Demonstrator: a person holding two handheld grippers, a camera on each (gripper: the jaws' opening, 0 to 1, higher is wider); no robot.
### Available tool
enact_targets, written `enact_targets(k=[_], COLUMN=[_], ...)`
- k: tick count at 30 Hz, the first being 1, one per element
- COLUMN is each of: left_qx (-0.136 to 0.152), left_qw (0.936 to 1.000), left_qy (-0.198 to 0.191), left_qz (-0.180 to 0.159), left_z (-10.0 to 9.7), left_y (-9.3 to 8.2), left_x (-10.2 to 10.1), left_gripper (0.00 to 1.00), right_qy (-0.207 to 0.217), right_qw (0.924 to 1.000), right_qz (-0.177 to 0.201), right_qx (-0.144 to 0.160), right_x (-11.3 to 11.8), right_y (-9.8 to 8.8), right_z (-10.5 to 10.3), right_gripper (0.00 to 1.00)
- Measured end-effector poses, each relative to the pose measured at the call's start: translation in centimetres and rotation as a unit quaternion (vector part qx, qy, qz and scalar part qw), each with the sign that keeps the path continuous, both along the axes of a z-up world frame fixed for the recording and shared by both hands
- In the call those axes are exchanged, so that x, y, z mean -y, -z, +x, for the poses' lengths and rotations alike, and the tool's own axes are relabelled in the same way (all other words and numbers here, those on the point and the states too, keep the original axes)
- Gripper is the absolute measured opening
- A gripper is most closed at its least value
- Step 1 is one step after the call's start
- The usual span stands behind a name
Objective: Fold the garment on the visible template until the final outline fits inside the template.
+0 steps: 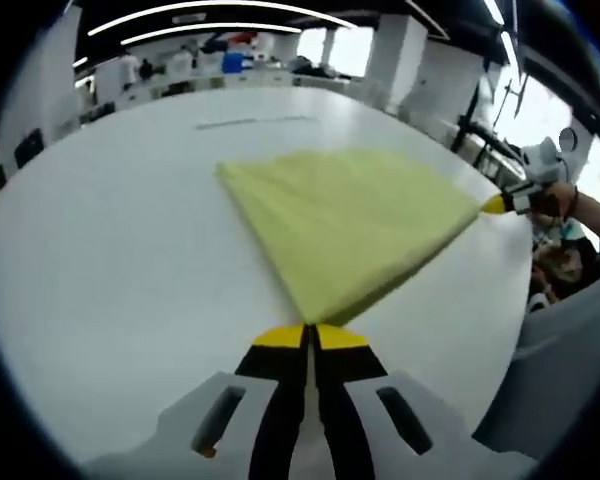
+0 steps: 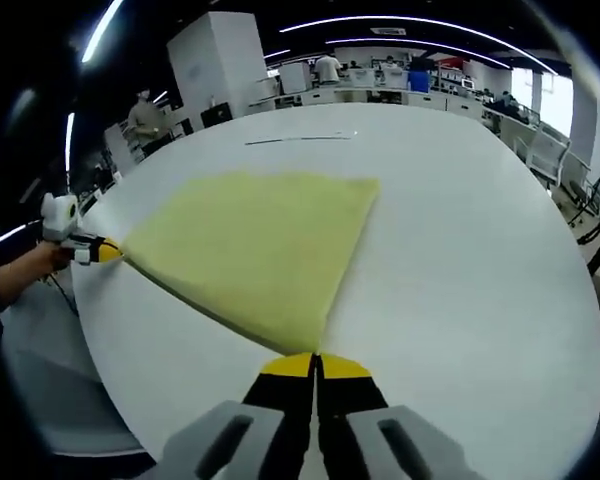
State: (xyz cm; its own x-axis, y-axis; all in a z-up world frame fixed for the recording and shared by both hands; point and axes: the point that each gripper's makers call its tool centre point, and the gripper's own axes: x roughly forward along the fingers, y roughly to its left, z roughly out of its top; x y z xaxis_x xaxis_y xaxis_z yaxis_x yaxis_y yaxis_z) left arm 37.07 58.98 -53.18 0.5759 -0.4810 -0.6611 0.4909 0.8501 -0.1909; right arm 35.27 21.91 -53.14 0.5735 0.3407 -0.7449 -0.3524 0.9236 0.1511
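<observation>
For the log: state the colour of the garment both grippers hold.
Pale yellow garment, plain, no pattern; clearest in the right gripper view.

There is one yellow cloth (image 1: 345, 225) on one white table (image 1: 110, 260). Two grippers hold it, the left gripper (image 1: 308, 335) at one corner and the right gripper (image 2: 314, 362) at another corner.

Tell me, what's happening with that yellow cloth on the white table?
A person holds a two-jaw gripper in each hand. The left gripper and the right gripper are each shut on a corner of the yellow garment, which lies spread on the white table in a roughly triangular shape, drawn taut between them. It looks like a fold is under way rather than finished.
</observation>
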Motion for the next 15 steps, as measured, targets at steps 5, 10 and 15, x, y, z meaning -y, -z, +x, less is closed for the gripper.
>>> enact_targets(k=[5,10,15], left_qx=[-0.011,-0.011,0.003], left_qw=[0.9998,0.9993,0.9982], left_qy=[-0.016,-0.032,-0.035], left_qz=[-0.003,-0.019,-0.049], left_z=[-0.1,-0.1,0.1], left_y=[0.1,-0.8,-2.7], left_x=[-0.6,-0.8,-0.3], left_gripper=[0.00,0.13,0.30], right_qy=[0.014,0.046,0.059], right_qw=[0.9999,0.9988,0.9979], right_qz=[-0.001,0.013,0.018], right_qx=[-0.001,0.009,0.021], right_x=[0.2,0.4,0.3], right_y=[0.0,-0.8,-2.1], right_z=[0.2,0.6,1.0], right_gripper=[0.00,0.11,0.35])
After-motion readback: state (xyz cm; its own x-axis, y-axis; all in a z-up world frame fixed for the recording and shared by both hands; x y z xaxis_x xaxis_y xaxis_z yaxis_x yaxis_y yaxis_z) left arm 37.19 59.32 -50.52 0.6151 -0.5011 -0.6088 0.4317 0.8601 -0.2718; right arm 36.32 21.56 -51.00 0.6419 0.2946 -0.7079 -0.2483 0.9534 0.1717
